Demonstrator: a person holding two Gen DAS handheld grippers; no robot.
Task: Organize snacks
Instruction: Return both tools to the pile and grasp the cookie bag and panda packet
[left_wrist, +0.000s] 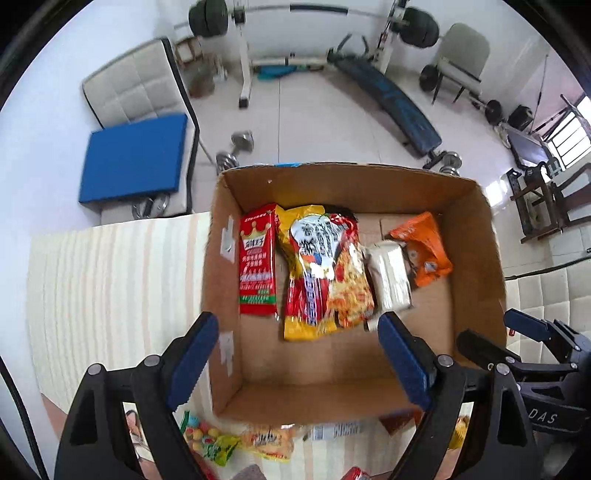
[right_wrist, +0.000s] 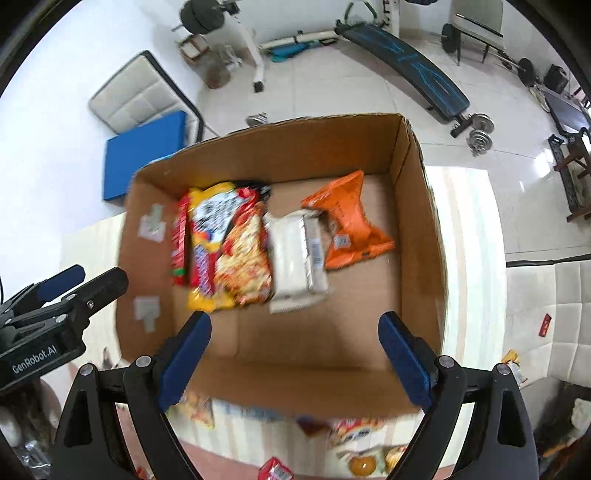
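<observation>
We hover both hand-held grippers, left (left_wrist: 297, 354) and right (right_wrist: 295, 354), agape and empty over the cardboard box (left_wrist: 476, 236), its snack packets (left_wrist: 325, 273) laid side by side, more loose on the desk (left_wrist: 110, 266).

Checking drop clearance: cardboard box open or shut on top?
Open. The cardboard box has no flaps covering it; the orange packet and other snacks lie visible on its floor.
</observation>
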